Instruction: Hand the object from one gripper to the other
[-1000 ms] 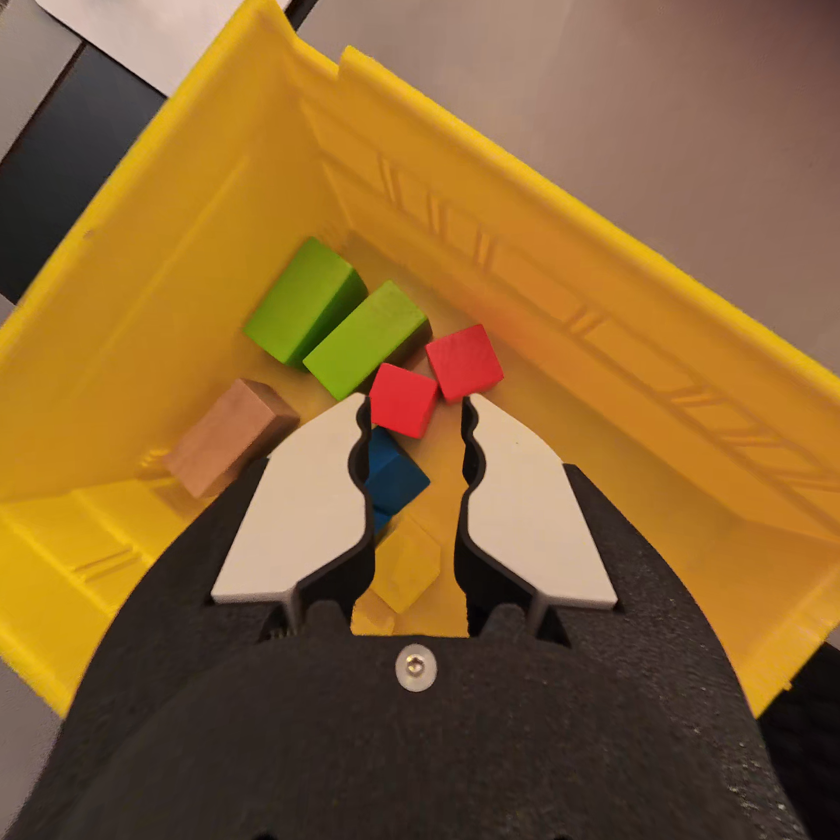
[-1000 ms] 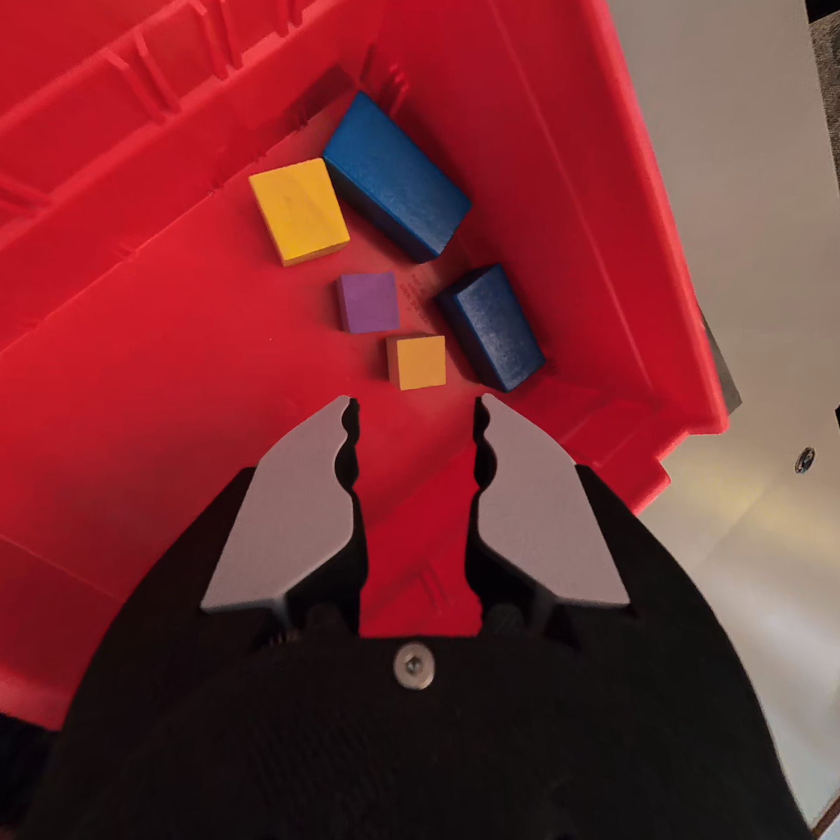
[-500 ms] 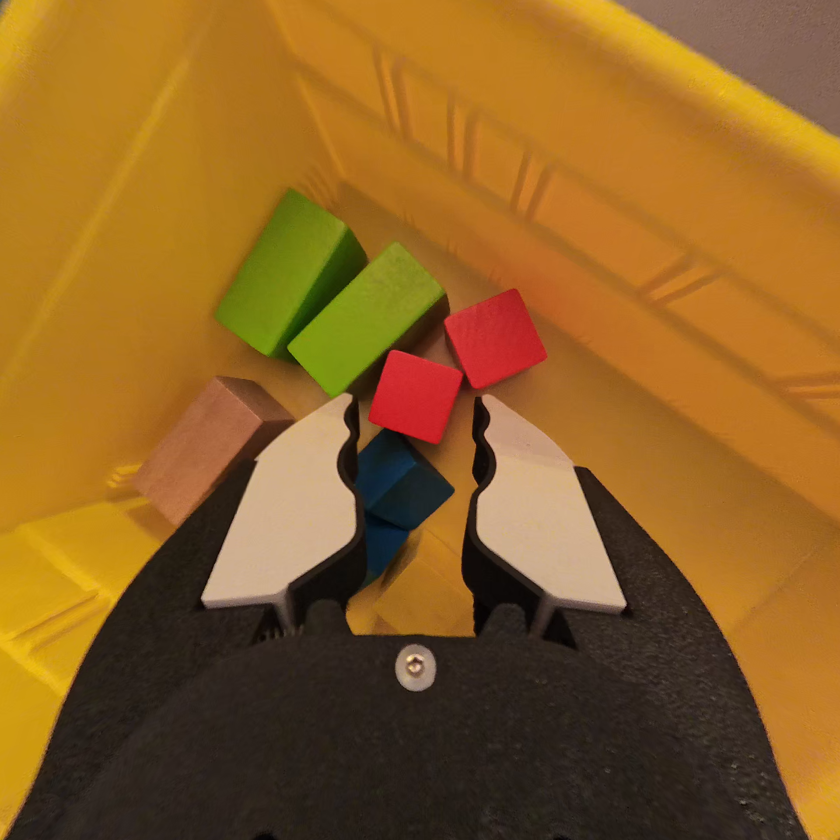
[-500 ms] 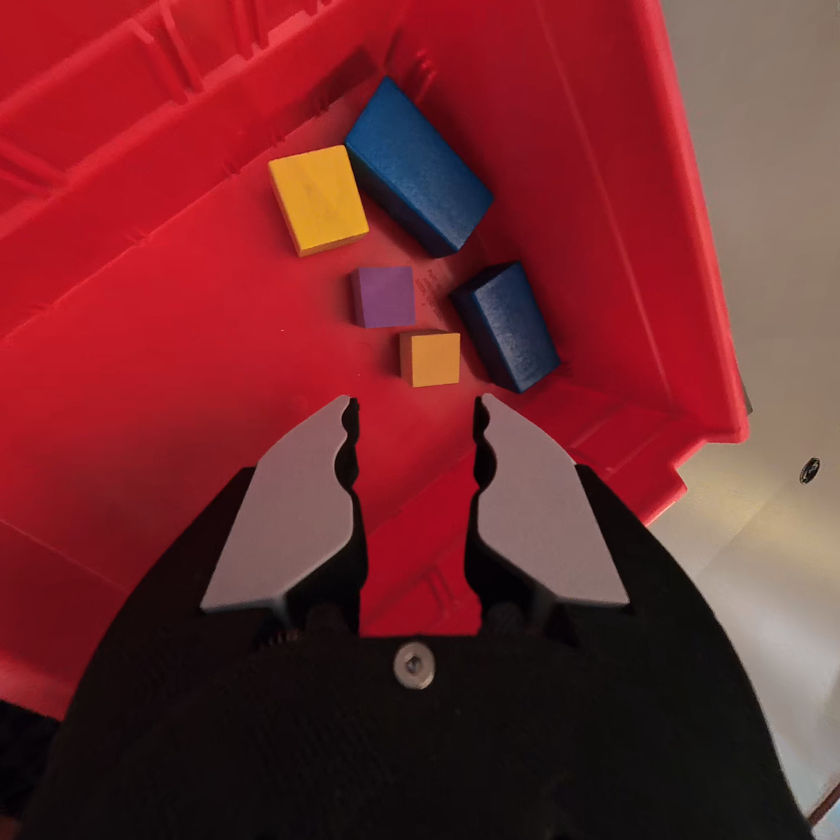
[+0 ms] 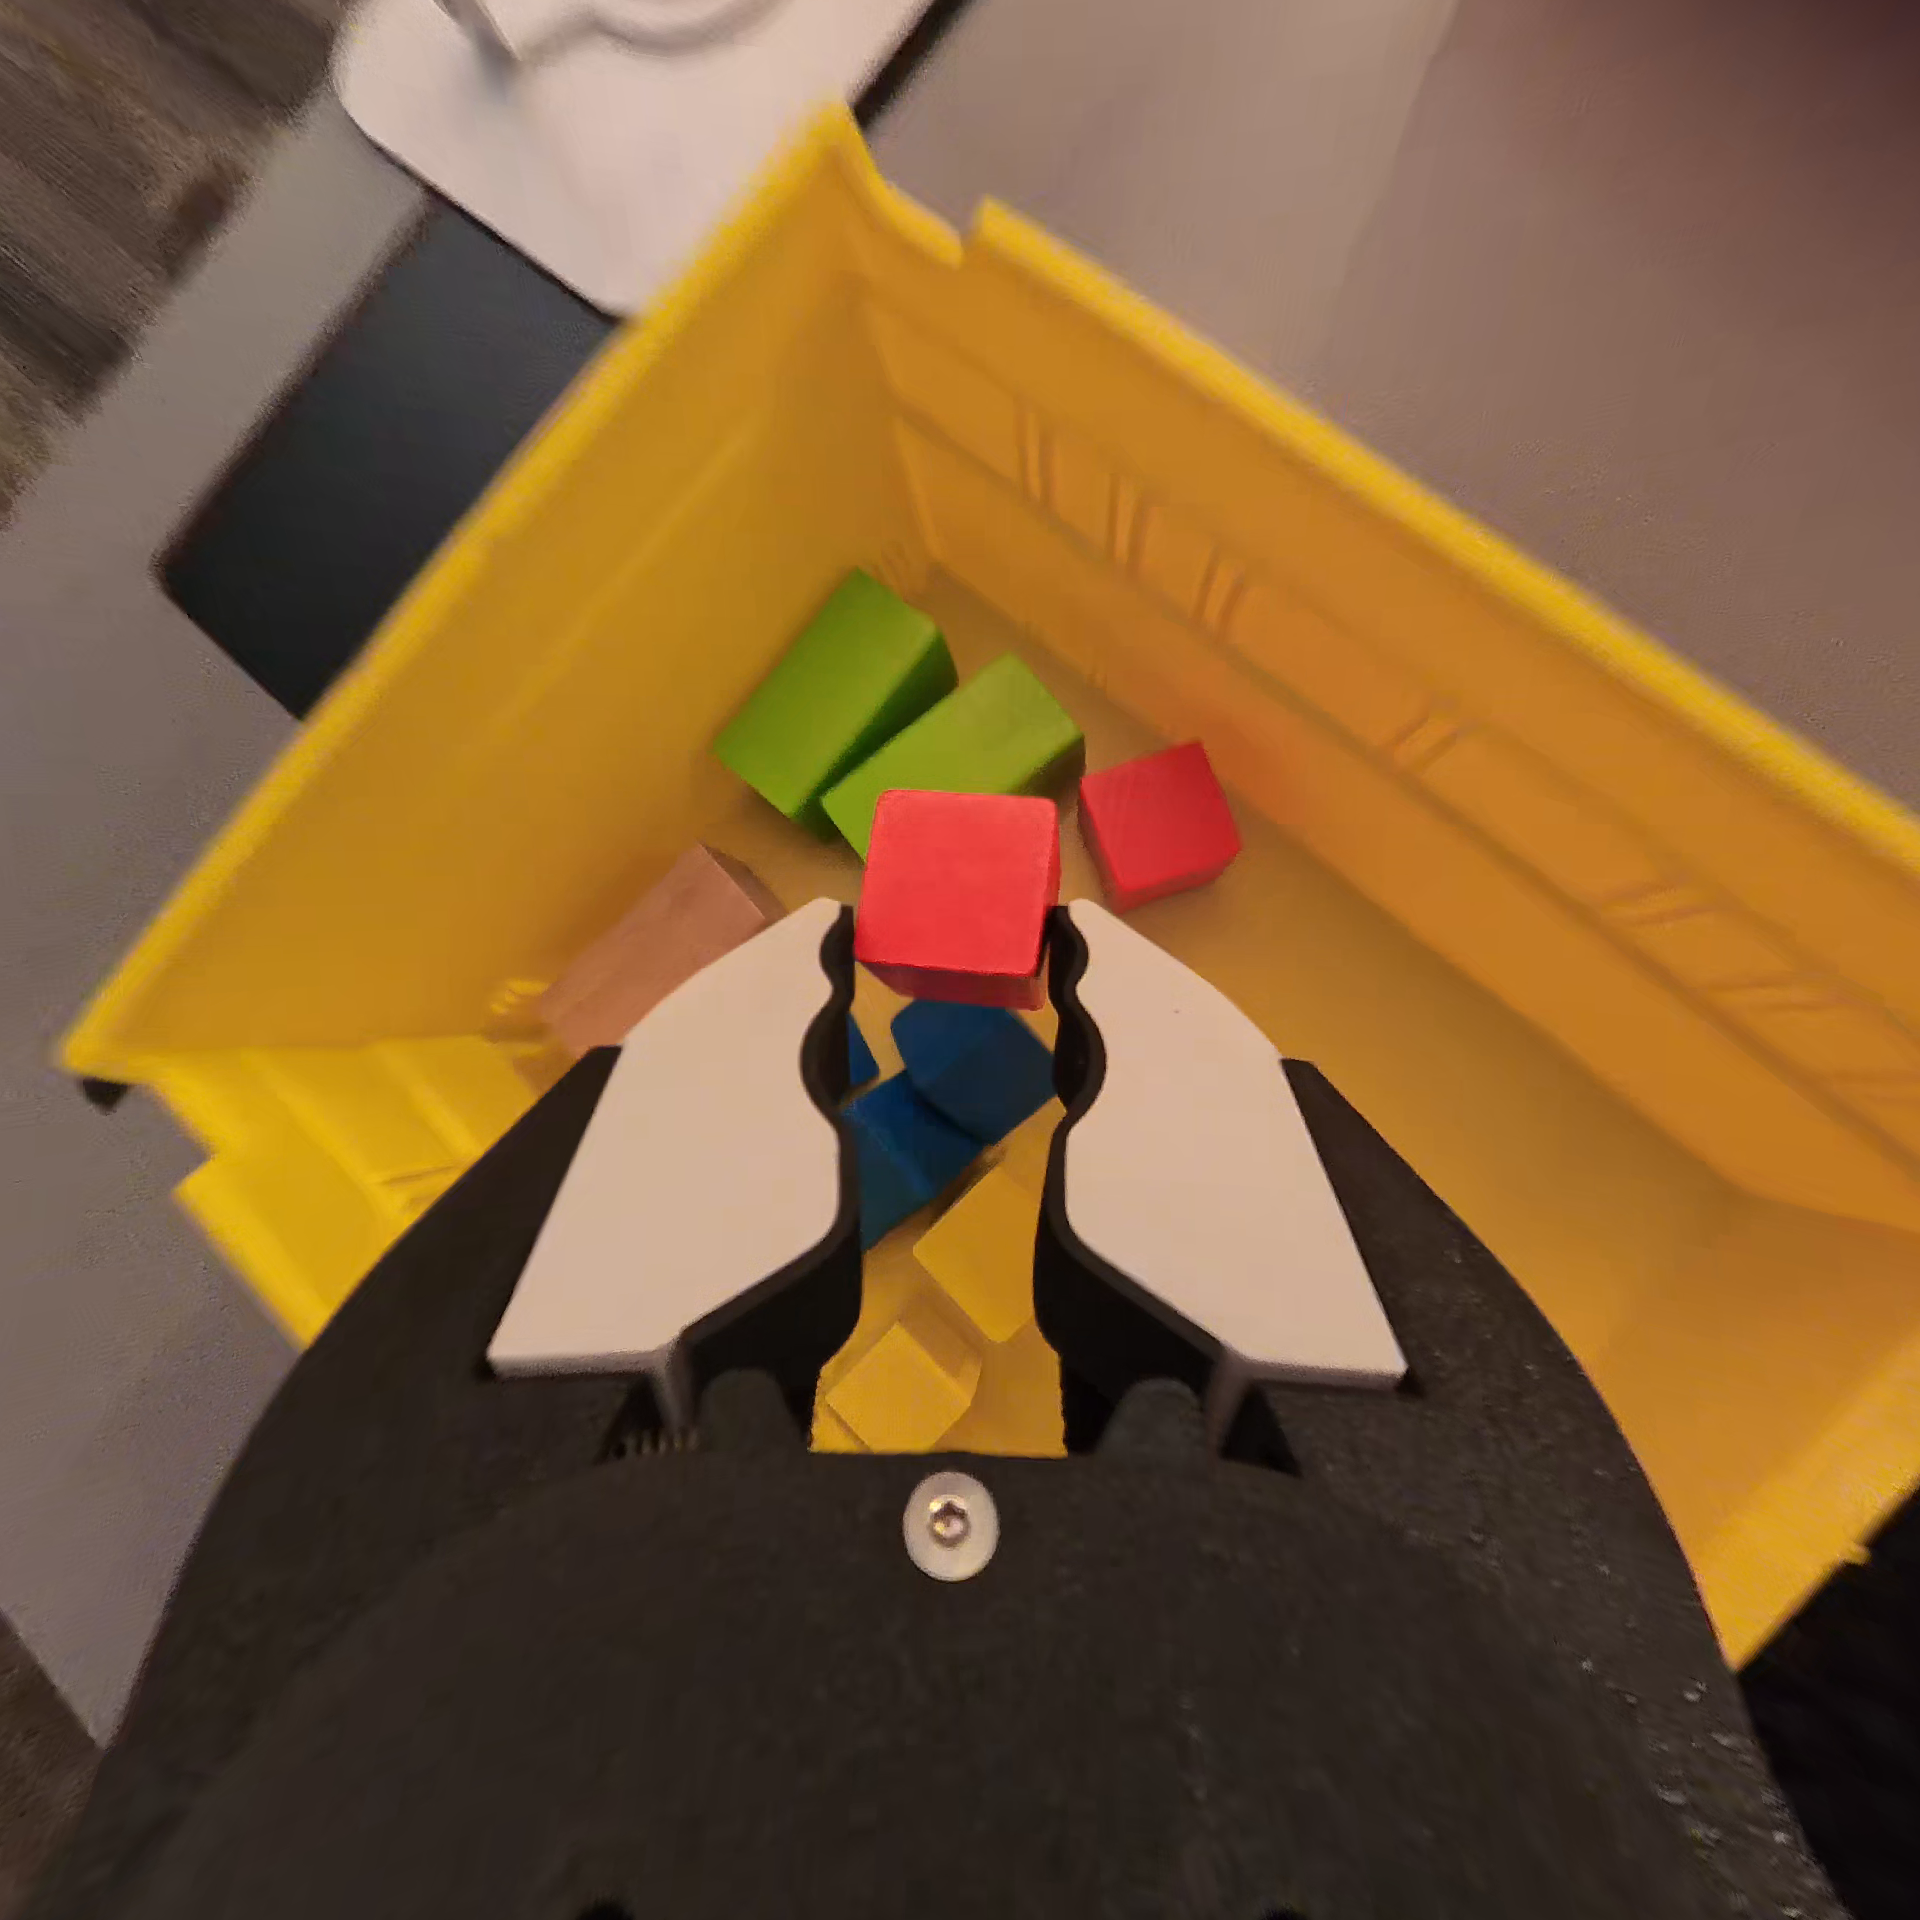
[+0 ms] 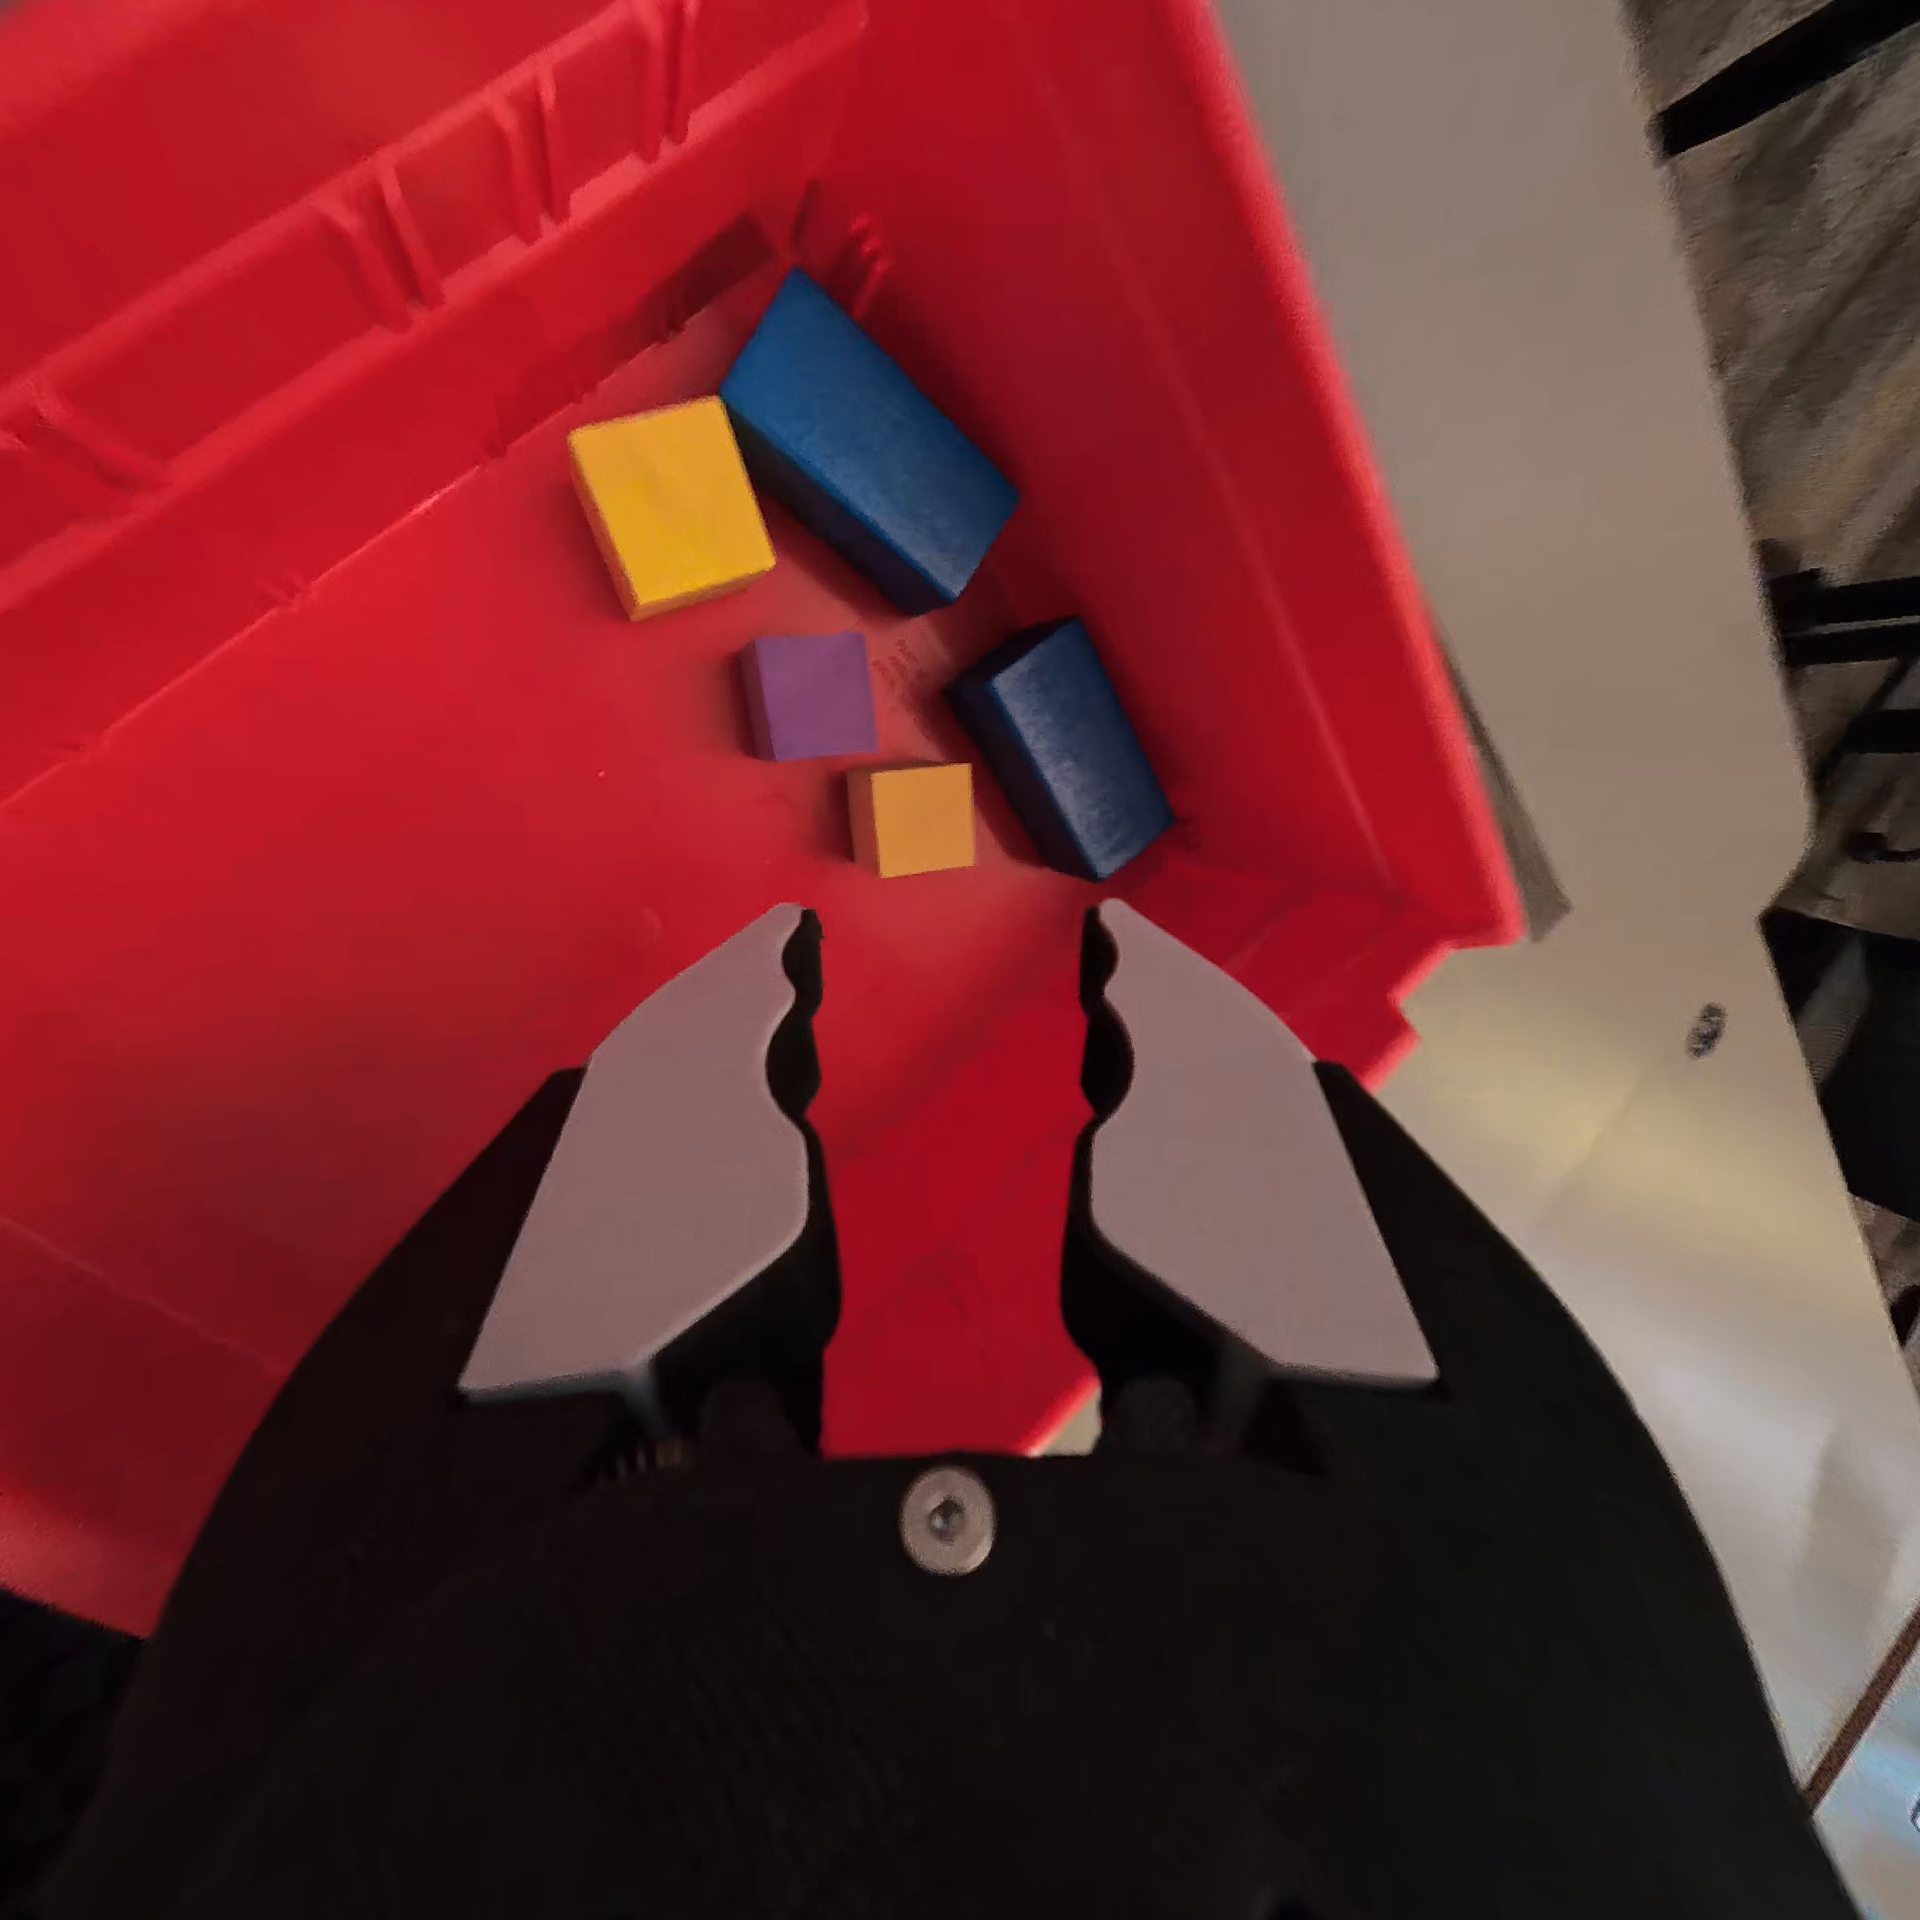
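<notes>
Red cube point(image 5: 954, 902) clenched in left gripper point(image 5: 951, 920) jaws hides blue blocks point(image 5: 951, 1101); right gripper point(image 6: 945, 920) jaws released.

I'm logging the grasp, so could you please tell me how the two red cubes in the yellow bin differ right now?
The nearer red cube is pinched at the left hand-held gripper tips, raised; the farther red cube lies free on the yellow bin floor. The held one looks larger, being closer. Both are plain red.

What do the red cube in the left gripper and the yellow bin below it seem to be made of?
Red cube: probably painted wood, with a matte coat and crisp edges. Yellow bin: likely moulded plastic, with a smooth slight sheen and ribs formed in its wall.
</notes>
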`<state>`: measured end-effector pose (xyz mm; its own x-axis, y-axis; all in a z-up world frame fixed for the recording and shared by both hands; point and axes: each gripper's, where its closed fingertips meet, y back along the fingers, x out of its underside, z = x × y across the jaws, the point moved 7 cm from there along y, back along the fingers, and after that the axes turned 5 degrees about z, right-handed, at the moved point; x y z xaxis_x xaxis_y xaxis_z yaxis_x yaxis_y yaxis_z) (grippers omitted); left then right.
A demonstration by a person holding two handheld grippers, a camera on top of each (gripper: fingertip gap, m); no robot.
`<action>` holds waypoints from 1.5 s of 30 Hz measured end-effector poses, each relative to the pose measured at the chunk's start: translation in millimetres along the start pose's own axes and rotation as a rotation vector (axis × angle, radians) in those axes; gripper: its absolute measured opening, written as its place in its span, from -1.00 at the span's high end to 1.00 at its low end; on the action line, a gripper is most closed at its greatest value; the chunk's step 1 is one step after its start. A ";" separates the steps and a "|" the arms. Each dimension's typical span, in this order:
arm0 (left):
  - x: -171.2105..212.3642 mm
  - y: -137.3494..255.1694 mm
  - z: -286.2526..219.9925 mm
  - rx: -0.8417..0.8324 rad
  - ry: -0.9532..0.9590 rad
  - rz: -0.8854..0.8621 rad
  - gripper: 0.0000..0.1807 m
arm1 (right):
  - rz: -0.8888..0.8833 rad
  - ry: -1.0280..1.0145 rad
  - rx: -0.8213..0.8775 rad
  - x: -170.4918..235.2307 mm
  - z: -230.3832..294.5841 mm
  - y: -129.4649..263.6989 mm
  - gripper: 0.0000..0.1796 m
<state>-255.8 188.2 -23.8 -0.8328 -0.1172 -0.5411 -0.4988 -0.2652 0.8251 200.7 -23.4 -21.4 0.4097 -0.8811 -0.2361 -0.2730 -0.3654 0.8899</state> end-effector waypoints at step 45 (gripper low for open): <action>-69.1 119.4 -105.9 0.758 -0.186 -0.519 0.46 | -0.586 0.186 -0.216 -27.4 34.2 79.2 0.62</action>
<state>-232.4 63.2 94.9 -0.4545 0.0135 -0.8906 -0.7877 0.4606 0.4090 138.1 -38.5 42.2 0.5866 -0.4807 -0.6518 0.2147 -0.6837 0.6975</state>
